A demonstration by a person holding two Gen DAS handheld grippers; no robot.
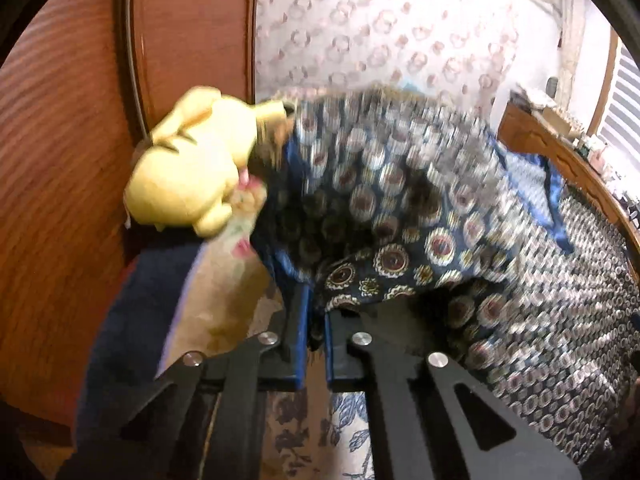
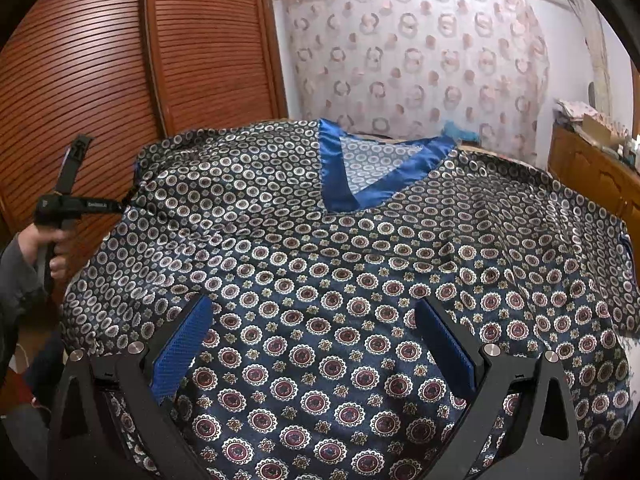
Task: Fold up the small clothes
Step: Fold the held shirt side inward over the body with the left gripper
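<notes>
Your left gripper (image 1: pixel 316 332) is pinching the slippery satin V-neck top (image 2: pixel 340 280) by its sleeve edge; your right gripper (image 2: pixel 316 356) is hovering, jaws spread.

shirt (image 2: pixel 320 280) — navy, medallion print | blue v-neck | spread flat

My left gripper (image 1: pixel 316 320) has its blue pads nearly together, pinching fabric between them. My right gripper (image 2: pixel 316 344) hangs with fingers (image 2: pixel 180 352) spread wide apart, gripping nothing. At far left, my left hand (image 2: pixel 48 248) clutches its handle.
</notes>
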